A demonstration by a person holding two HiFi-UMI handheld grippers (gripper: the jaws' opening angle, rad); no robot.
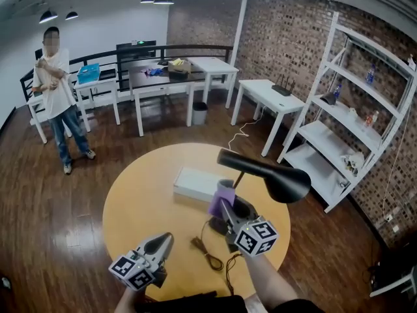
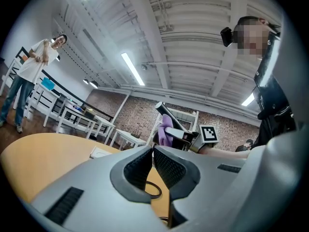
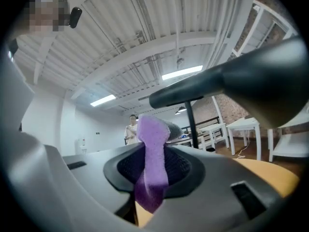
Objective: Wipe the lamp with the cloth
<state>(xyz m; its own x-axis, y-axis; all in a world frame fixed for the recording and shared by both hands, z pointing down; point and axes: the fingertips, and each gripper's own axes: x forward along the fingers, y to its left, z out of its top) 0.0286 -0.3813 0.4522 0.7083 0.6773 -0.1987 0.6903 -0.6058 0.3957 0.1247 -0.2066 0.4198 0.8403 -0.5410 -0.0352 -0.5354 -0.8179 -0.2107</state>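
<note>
The lamp (image 1: 273,178) stood on the round table (image 1: 143,201), toward the table's 4 o'clock edge in the head view. Its base sat just behind the right gripper (image 1: 227,208). The long black head ran from 10 o'clock to 4 o'clock, narrow end at 10 and broad end pointing toward 4. A thin stem leaned up from the base to meet it.

The right gripper's fingers were partly spread and pinched the purple cloth (image 1: 223,197). In the right gripper view the cloth stood upright between the pads, its top poking above them and its tail hanging below. The cloth sat just beside the stem, under the narrow end of the head. Whether it touched the lamp could not be told.

The left gripper (image 1: 164,241), at 7 o'clock from the lamp, had its fingers pressed together on nothing and pointed toward 1 o'clock. A white box (image 1: 194,183) lay at the lamp's 9 o'clock, and the cord (image 1: 210,256) lay looped between the two grippers.
</note>
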